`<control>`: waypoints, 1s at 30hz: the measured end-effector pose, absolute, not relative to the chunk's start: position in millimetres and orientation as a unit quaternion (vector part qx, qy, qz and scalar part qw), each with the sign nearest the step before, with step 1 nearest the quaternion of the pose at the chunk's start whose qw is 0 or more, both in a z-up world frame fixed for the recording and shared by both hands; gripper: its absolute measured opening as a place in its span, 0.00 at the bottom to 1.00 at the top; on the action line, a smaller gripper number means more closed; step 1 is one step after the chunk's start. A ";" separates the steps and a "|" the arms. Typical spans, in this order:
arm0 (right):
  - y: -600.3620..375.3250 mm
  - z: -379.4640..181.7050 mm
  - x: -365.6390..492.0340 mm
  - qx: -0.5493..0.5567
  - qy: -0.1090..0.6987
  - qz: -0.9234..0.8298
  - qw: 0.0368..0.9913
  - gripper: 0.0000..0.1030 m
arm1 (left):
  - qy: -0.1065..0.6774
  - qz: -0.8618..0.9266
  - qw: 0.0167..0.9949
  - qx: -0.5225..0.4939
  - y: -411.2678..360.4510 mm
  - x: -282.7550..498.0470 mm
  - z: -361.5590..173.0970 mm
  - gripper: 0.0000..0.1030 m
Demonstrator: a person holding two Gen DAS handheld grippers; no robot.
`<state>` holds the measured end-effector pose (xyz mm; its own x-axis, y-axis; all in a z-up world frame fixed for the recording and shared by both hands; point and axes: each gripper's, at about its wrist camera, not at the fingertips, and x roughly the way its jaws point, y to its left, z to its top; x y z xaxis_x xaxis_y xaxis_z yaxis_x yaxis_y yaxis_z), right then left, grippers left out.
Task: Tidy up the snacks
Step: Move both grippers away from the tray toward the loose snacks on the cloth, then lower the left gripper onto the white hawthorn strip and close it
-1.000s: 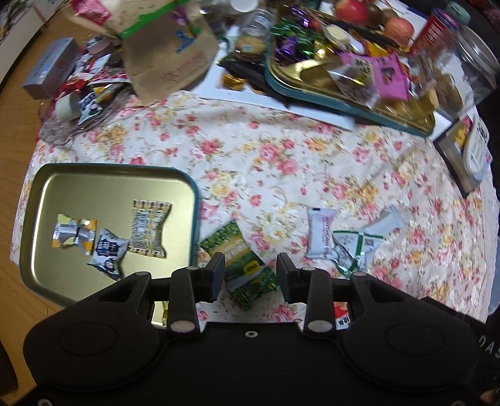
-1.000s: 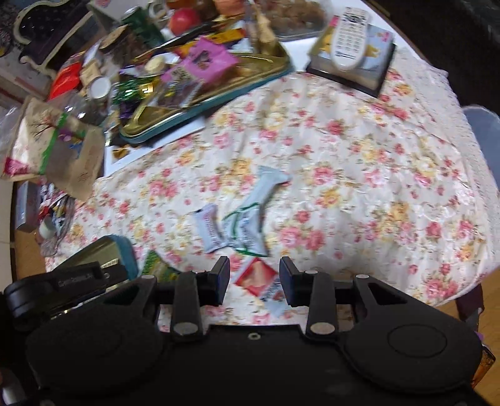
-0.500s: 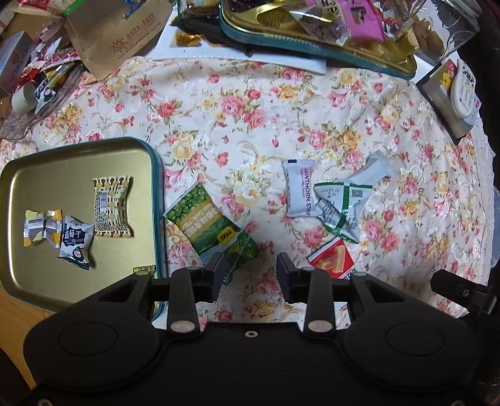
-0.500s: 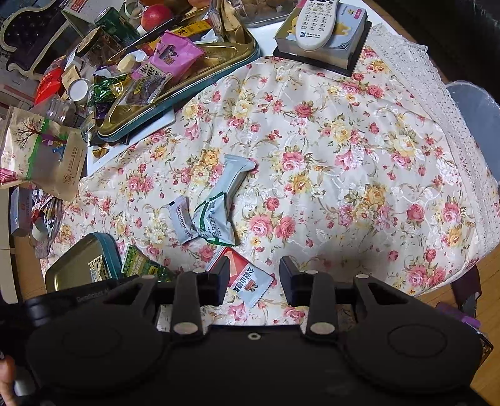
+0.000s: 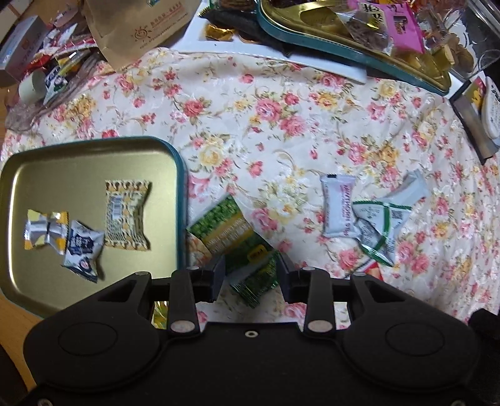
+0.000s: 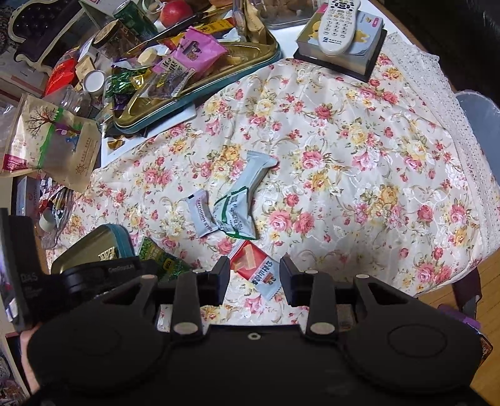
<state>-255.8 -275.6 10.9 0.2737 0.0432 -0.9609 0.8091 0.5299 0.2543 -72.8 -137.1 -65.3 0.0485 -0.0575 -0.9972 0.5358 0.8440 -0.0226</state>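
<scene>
Green snack packet (image 5: 232, 237): crinkled, yellow-banded.

Legible text, snack table

White snack packet (image 5: 339, 207) on the floral cloth read "HAWTHORN STRIP" along its length. Left gripper's housing (image 6: 93, 274), seen from the right wrist view, carried "DAS" on its near left face. Chinese print showed on the pink packet (image 5: 403, 26) in the far tray and the red-and-white packet (image 6: 254, 268); too small or blurred to read.
</scene>
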 end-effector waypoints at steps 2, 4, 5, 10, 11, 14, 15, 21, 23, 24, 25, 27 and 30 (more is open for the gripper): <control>-275.5 12.3 -254.4 0.397 0.533 -0.276 0.694 0.37 | 0.651 -0.210 0.707 0.180 -136.6 -69.3 -67.3 0.44; -276.6 11.8 -253.8 0.401 0.531 -0.278 0.693 0.37 | 0.650 -0.208 0.710 0.173 -136.6 -65.3 -71.0 0.44; -276.9 11.3 -253.3 0.404 0.531 -0.277 0.692 0.37 | 0.653 -0.206 0.710 0.165 -136.2 -63.2 -73.7 0.44; -277.4 8.1 -250.8 0.407 0.532 -0.271 0.691 0.37 | 0.677 -0.169 0.705 0.127 -127.9 -54.1 -90.8 0.44; -277.5 8.0 -250.5 0.407 0.532 -0.271 0.691 0.37 | 0.682 -0.161 0.703 0.125 -127.0 -53.1 -94.6 0.44; -278.9 8.3 -250.1 0.404 0.531 -0.271 0.694 0.37 | 0.687 -0.137 0.702 0.123 -125.2 -51.2 -104.6 0.44; -279.8 8.3 -250.4 0.403 0.531 -0.273 0.694 0.37 | 0.689 -0.128 0.702 0.127 -124.8 -50.5 -108.4 0.44; -286.3 5.0 -252.2 0.411 0.531 -0.277 0.687 0.37 | 0.687 -0.120 0.706 0.124 -123.8 -49.3 -114.4 0.46; -286.2 4.1 -251.7 0.411 0.532 -0.277 0.687 0.37 | 0.685 -0.119 0.709 0.117 -125.4 -47.2 -115.4 0.46; -286.0 3.9 -251.4 0.410 0.532 -0.277 0.687 0.37 | 0.686 -0.118 0.709 0.113 -126.1 -45.8 -115.6 0.46; -285.2 3.8 -250.5 0.409 0.533 -0.278 0.687 0.37 | 0.686 -0.119 0.710 0.110 -127.2 -44.5 -115.1 0.46; -284.7 3.4 -249.9 0.408 0.533 -0.276 0.687 0.37 | 0.685 -0.127 0.710 0.102 -129.1 -42.6 -115.1 0.46; -283.7 2.7 -249.1 0.408 0.535 -0.275 0.686 0.37 | 0.686 -0.148 0.706 0.093 -132.9 -42.4 -115.6 0.46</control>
<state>-249.1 -283.7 2.7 0.2757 0.0592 -0.9594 0.8149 0.5150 0.2659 -42.4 -132.9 -115.6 0.0157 -0.0809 -0.9966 0.3372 0.9388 -0.0709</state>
